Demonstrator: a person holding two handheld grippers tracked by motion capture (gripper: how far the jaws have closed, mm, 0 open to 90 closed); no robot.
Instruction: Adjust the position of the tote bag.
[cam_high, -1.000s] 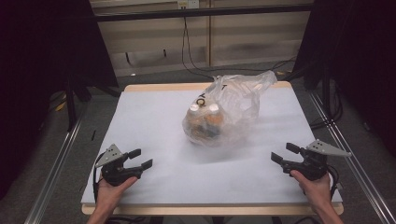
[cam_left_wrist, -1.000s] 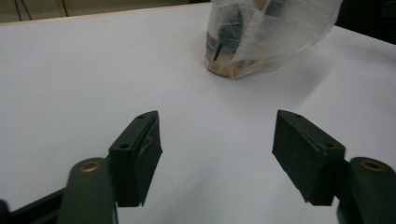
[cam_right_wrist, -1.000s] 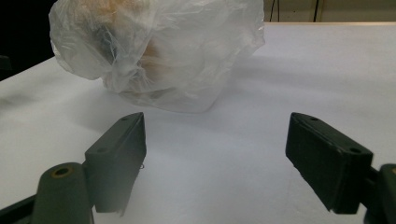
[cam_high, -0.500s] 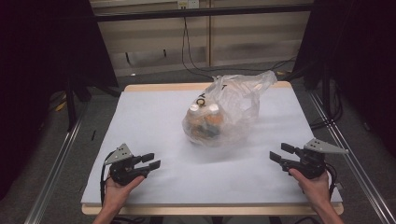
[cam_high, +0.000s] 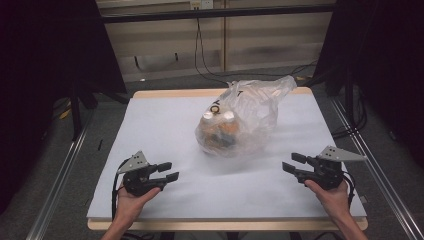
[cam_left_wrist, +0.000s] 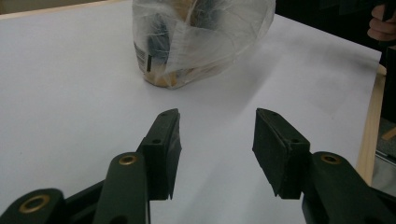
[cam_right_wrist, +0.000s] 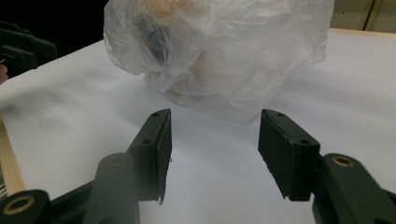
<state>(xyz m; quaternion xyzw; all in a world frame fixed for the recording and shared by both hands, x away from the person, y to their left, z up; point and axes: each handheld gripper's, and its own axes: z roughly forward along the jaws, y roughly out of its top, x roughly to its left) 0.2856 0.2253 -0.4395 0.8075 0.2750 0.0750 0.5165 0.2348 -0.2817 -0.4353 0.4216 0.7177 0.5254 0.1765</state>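
A white table (cam_high: 165, 125) with a pale wooden edge carries a clear plastic bag (cam_high: 240, 117) that sits a little right of centre and toward the far side, its neck bunched and trailing to the far right corner. The bag is a loose, crinkled container; through the film the high view shows two small white round tops side by side near its upper left, dark and orange shapes packed below them, and black printing on the plastic above. From the left gripper view the bag (cam_left_wrist: 201, 37) shows a dark item and a label with a barcode-like stripe pressed against the film, and something yellowish at its base; exactly what these items are cannot be told. In the right gripper view the bag (cam_right_wrist: 224, 51) looks milky, with a pale rounded form inside. The left gripper (cam_high: 166, 171) rests near the front left, its jaws having just reopened slightly, parted with nothing between them. The right gripper (cam_high: 294, 163) sits front right, its jaws just narrowing yet parted on empty air, both well apart from the bag.
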